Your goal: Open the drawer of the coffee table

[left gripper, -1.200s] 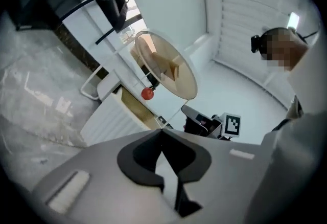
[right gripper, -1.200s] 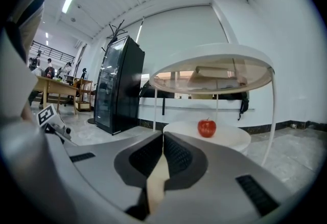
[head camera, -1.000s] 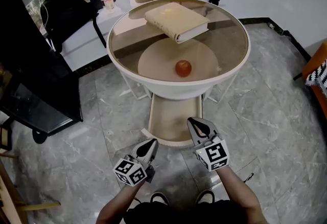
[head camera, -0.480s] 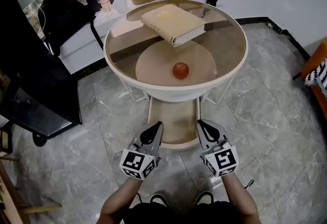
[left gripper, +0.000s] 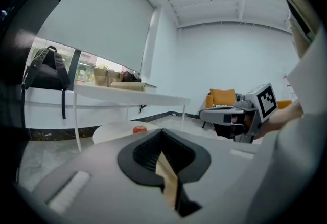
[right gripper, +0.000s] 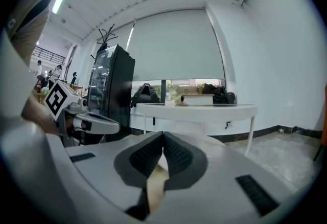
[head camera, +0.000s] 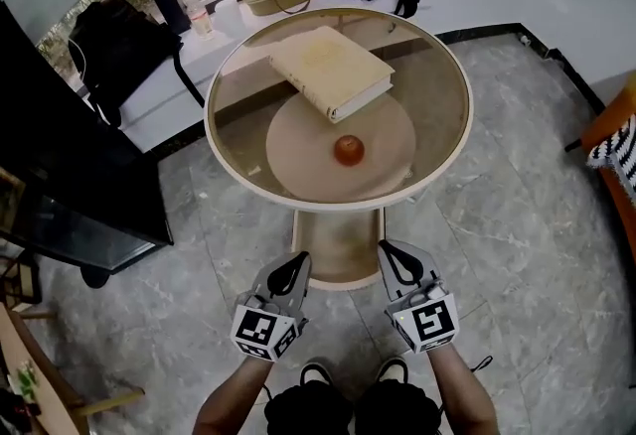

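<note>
**A:** Where is the drawer [head camera: 338, 246] now?

**B:** It sticks out from under the round glass-topped counter [head camera: 452, 160] towards me, and the bare tray looks empty. The book [head camera: 331, 72] lies on the glass. The apple [head camera: 349, 150] sits on the lower shelf [head camera: 298, 140] beneath it.

**A:** And your claws?

**B:** My left claw [head camera: 297, 266] is pinched closed on nothing, and so is my right claw [head camera: 395, 256]. They hang on either side of the drawer's front edge. As far as I can tell, neither touches it.

**A:** So which step is this?

**B:** I judge the pull is done, or very nearly. The drawer looks well out.

**A:** What does the next move need?

**B:** If it should come out further, I must spread one claw, drop it to the front edge, and draw straight back. If not, I lift both claws clear without nudging the drawer back in.
</note>
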### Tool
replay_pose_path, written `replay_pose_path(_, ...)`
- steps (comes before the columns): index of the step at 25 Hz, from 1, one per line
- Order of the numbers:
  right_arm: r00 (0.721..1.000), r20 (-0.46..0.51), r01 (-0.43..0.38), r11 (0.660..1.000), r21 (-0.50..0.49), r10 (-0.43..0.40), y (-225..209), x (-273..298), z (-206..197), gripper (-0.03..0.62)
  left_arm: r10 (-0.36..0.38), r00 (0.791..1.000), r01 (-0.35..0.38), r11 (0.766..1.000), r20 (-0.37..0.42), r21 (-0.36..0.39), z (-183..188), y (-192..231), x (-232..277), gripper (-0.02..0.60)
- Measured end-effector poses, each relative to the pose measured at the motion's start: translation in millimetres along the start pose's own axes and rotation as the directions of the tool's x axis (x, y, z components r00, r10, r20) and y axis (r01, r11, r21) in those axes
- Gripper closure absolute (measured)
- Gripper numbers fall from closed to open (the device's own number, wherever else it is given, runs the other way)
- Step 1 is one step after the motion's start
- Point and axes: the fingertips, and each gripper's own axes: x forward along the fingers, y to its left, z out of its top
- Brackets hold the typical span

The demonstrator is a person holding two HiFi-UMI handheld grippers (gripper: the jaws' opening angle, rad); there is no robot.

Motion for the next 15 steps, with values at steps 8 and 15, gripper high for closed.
replay_pose_path(8, 1.0, 0.024, 0.013, 0.999, 0.053, -0.014, -7.6, -22.3, 145.7, 0.588, 0.028, 0.997, -0.033, 0.997, -0.072, -0.067, 120.7, -8.3, -32.5, 0.577)
replay_pose_path(15, 0.999, 0.032, -0.011, 0.998, 0.055, 0.01, -6.9, -41.0, 277.1, 0.588, 0.033, 0.996, -0.04, 0.996, -0.085, -0.077, 247.5, -27.8, -57.7, 0.577)
